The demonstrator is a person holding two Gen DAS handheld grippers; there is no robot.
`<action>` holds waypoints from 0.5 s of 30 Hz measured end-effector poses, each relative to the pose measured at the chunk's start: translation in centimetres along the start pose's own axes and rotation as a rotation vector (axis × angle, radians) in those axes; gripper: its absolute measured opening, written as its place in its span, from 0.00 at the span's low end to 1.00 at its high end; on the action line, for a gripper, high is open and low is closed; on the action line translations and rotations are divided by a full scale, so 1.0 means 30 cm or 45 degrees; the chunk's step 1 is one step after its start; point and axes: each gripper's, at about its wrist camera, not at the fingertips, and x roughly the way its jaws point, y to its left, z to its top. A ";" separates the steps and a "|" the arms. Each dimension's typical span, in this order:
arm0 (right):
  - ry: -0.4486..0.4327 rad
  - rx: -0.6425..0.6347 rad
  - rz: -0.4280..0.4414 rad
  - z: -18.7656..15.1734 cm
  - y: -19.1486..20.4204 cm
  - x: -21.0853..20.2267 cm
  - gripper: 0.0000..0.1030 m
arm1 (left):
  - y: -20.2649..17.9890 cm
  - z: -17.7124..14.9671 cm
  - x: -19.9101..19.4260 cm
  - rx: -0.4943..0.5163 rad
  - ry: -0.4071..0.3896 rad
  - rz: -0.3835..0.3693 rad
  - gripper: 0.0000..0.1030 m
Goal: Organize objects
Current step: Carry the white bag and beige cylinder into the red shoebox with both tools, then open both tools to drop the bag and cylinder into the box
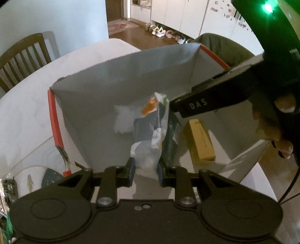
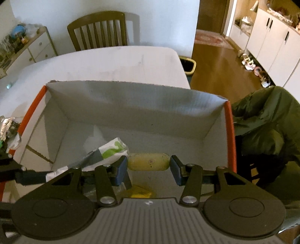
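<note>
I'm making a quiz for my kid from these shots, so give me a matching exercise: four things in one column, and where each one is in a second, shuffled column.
Things:
1. snack bag
2. yellow carton
3. shoes
4. wooden chair

Places:
A. on the floor by the white cabinets
B. gripped in the left tool
C. lying on the bottom of the cardboard box
D. at the far edge of the table

Pairs: 1-B, 2-C, 3-A, 4-D
</note>
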 end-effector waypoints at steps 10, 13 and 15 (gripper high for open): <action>0.138 0.020 0.007 -0.011 -0.006 0.086 0.48 | 0.003 0.008 0.041 -0.011 0.076 -0.020 0.23; 0.154 0.047 0.019 -0.019 -0.016 0.091 0.48 | 0.011 0.010 0.050 -0.030 0.099 -0.027 0.24; 0.146 0.054 0.023 -0.021 -0.020 0.087 0.48 | 0.012 0.012 0.050 -0.037 0.101 -0.029 0.26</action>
